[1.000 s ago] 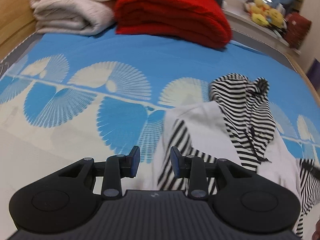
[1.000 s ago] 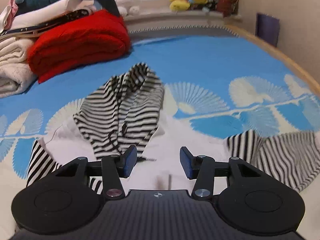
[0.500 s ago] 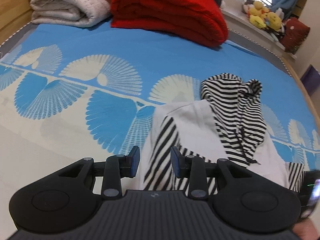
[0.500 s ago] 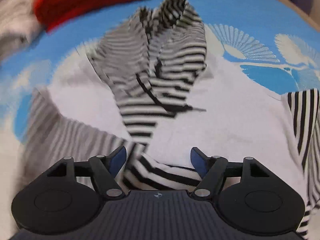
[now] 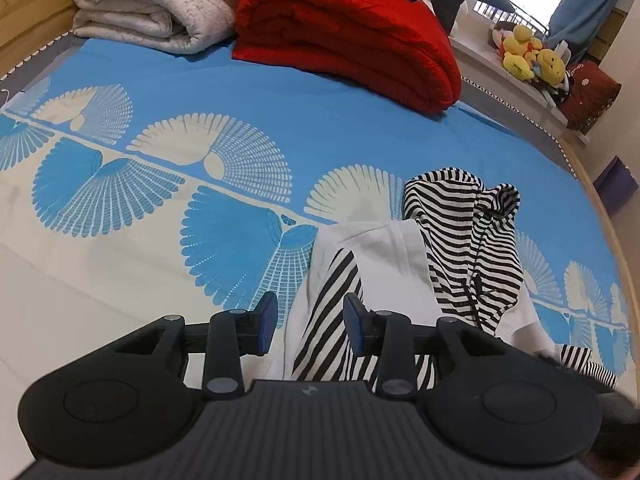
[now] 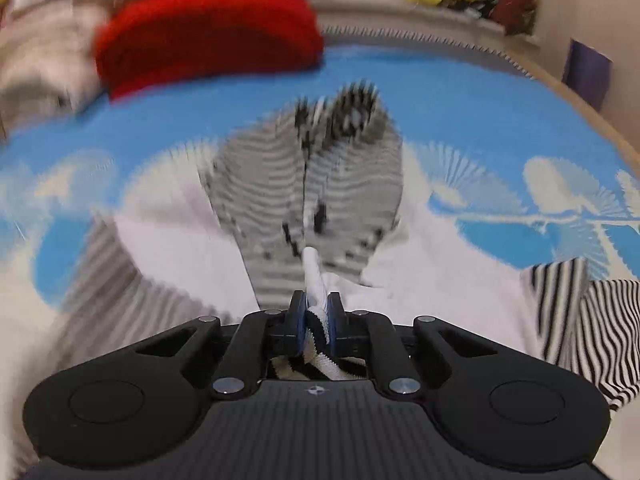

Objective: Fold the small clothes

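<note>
A small white hoodie (image 5: 384, 248) with black-and-white striped hood and sleeves lies on the blue patterned bedsheet (image 5: 200, 128). In the left wrist view my left gripper (image 5: 310, 320) hovers open over its striped left sleeve (image 5: 332, 312), pads apart from the cloth. The right wrist view is blurred: my right gripper (image 6: 317, 320) is closing, its pads pinching a bunched fold of the hoodie (image 6: 312, 276) near the hem, below the striped hood (image 6: 320, 184). The right striped sleeve (image 6: 576, 308) lies spread out at the right.
Folded white blankets (image 5: 148, 8) and a folded red blanket (image 5: 348, 36) are stacked at the head of the bed. Plush toys (image 5: 532, 56) sit on a sill at the back right. A wooden bed edge (image 5: 616, 248) runs along the right side.
My right gripper opened wide, moved over the hoodie and has now closed on a fold of its fabric. The left gripper has barely moved and stays open over the sleeve.
</note>
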A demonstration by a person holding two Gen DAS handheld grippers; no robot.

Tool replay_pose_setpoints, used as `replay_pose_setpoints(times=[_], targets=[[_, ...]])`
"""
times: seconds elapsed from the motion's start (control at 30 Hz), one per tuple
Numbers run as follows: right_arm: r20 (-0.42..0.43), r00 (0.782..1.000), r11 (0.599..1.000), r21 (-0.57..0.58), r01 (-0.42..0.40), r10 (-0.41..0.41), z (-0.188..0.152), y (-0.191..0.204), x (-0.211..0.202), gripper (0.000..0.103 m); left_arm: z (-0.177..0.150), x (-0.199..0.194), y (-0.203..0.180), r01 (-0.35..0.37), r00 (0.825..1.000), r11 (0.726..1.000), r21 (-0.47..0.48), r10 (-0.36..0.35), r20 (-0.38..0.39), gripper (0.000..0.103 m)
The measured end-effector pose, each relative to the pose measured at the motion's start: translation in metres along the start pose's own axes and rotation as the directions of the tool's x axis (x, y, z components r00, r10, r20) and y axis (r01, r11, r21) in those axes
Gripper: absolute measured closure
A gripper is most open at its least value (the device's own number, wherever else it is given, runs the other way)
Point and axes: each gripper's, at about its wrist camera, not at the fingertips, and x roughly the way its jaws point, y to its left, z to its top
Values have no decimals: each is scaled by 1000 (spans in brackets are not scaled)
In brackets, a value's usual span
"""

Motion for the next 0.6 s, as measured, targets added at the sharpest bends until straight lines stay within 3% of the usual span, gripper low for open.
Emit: replay_pose_setpoints(times=[0.13,0.2,0.27,0.3,0.33,0.37,0.4,0.47,0.53,0.6], targets=[[211,977,993,113,-43,18,15,-36,-70,92,-1,2,-2,-6,1000,1000,-2,6,-3,63],[237,971,980,196,-33,-15,4,-59,-80,90,-2,3,-5,-10,1000,1000,9,10,-6,63],[104,994,957,290,3,-35,-12,-84,-60,86,-5,4,-10,-16,1000,999,30,16,-8,63],[-36,999,937,345,51,-41,-22,-99,-40,85,-6,4,-12,-20,1000,999,41,20,-9,62],[-145,988,893,438,103,-43,-34,-116,-26,85,-8,5,-13,-24,1000,998,50,25,-9,61],[-192,981,843,526,115,-14,-44,-132,-17,85,-10,6,-15,-29,999,998,56,30,-11,61],[-207,978,817,565,115,6,-47,-142,-11,85,-11,8,-16,-34,999,997,62,35,-15,61],[-192,981,835,537,118,-15,-44,-149,-7,84,-15,14,-19,-45,999,996,76,47,-24,58],[-163,986,870,481,104,-28,-38,-149,-7,63,-18,21,-21,-57,998,995,85,60,-36,57],[-161,987,864,493,104,-27,-37,-158,-5,53,-20,27,-22,-70,996,993,90,74,-47,57]])
